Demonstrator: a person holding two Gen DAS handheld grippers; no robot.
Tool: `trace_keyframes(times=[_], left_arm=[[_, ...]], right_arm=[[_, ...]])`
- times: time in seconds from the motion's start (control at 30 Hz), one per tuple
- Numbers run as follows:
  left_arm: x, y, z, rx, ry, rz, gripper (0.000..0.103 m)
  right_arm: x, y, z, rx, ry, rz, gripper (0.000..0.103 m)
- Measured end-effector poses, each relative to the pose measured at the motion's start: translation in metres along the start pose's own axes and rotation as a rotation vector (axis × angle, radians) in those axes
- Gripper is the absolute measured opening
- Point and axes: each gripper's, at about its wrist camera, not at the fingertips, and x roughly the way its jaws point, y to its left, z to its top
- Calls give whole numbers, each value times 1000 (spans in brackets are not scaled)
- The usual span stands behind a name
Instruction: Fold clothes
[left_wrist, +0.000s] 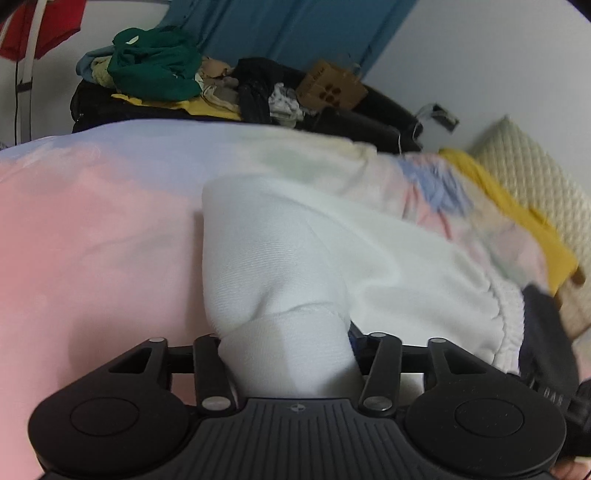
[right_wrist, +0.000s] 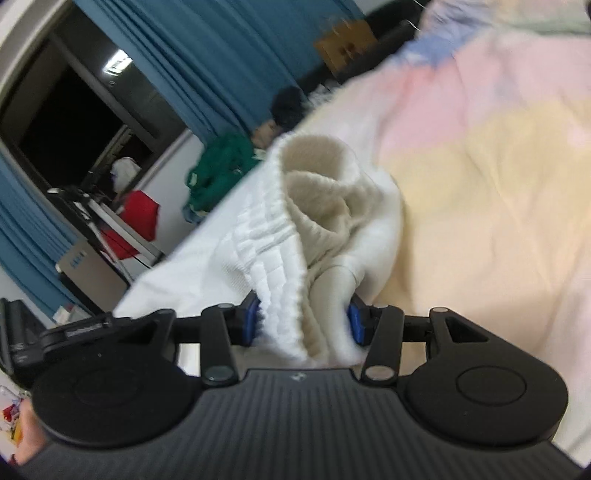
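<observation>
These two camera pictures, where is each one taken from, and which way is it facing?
Left wrist view: sits on the left tongs, looking along them over a pastel patchwork bedspread; they pinch the white fleece garment; a fingertip shows bottom right.
Right wrist view: sits on the right tongs, clamped on the garment's ribbed waistband, facing blue curtains; a hand edge shows bottom left.
Shared: garment, bedspread, green clothes heap.

Readable text: none that can be made out with confidence.
Dark strap (left_wrist: 546, 395) at the lower right of the left wrist view: pale capital letters, too blurred and cropped to read.
Black device (right_wrist: 79, 326) at the left edge of the right wrist view: a small line of pale print, too small to read.
Gripper bodies: a small round emblem (left_wrist: 296, 408) at the centre of each, no lettering legible.
</observation>
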Motion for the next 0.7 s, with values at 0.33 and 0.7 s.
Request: trace_keyframes(times=[0.33, 0.7], left_arm=[[-85, -41, -16, 146, -6, 174, 82], [-271, -119, -48, 242, -252, 135, 103]], right_arm=[[-47, 12, -5, 84, 58, -128, 56], [-185, 119, -11, -207, -80, -123, 82]])
